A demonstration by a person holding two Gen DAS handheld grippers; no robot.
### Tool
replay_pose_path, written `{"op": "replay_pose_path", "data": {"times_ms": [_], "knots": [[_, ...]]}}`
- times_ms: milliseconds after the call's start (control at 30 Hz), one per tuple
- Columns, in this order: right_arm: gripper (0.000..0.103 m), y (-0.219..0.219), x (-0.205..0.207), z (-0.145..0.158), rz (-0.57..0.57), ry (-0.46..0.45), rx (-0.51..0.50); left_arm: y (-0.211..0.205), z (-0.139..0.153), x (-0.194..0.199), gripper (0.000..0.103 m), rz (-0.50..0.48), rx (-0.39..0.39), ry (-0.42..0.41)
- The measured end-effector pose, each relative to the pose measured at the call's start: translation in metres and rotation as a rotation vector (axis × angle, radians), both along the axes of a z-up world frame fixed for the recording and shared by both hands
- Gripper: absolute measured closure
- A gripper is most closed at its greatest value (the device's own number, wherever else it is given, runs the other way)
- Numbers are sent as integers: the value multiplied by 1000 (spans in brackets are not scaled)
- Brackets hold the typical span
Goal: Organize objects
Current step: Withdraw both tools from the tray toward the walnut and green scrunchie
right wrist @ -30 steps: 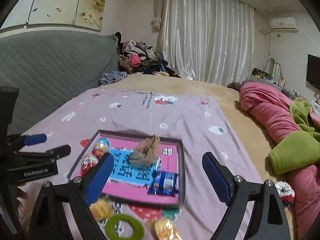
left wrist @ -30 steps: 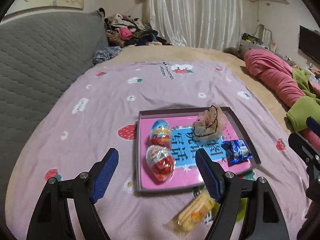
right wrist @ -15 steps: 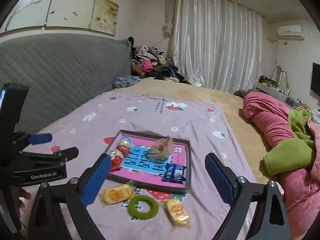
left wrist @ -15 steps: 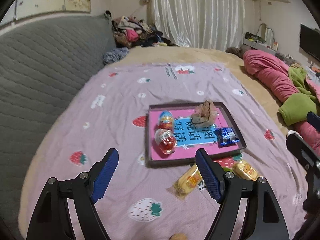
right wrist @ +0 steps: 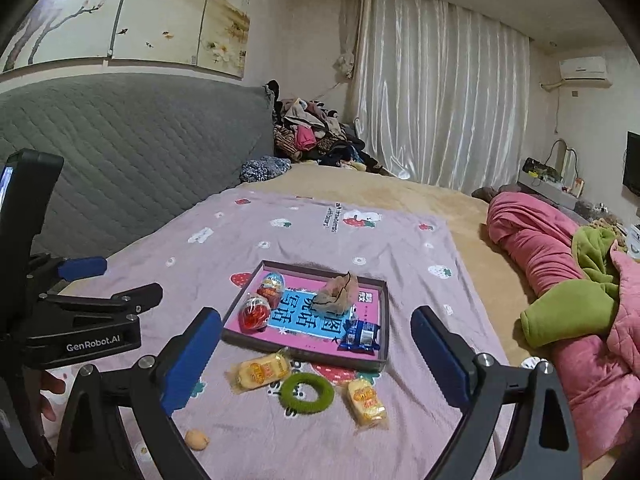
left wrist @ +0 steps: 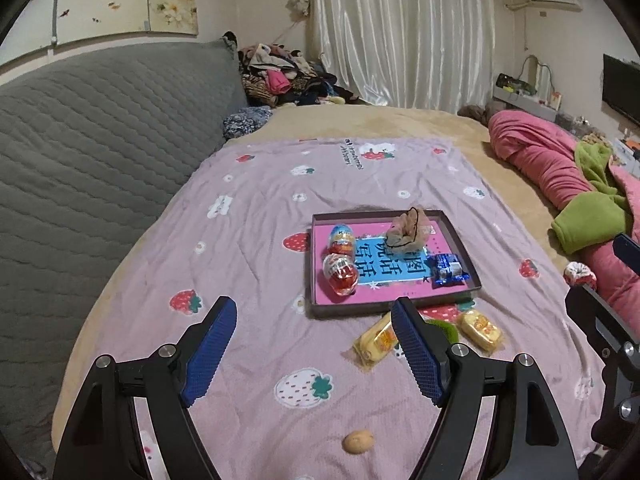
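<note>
Above the bedspread [left wrist: 256, 240], both grippers [left wrist: 312, 312] [right wrist: 316, 322] tilt downward, jaws apart.

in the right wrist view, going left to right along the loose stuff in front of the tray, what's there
small tan round piece → yellow wrapped snack → green ring → second yellow wrapped snack

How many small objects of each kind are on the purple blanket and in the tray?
Foil-wrapped eggs: 2
Yellow snack packets: 2
Blue snack packet: 1
Beige scrunchie: 1
Green ring: 1
Small tan round item: 1
Total: 8
</note>
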State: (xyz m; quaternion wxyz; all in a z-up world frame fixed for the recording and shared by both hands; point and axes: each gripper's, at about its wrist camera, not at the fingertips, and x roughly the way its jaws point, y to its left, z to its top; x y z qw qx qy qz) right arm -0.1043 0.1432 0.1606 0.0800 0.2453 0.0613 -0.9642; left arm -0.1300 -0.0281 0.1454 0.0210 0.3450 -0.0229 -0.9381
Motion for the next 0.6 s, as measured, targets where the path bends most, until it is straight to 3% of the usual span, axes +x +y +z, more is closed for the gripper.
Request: {"op": "replay_pose_path", "data": {"times_ms": [600], "knots": [[5, 16, 37, 14, -32, 26, 10, 11, 25, 44, 22, -11, -28, 42]]}}
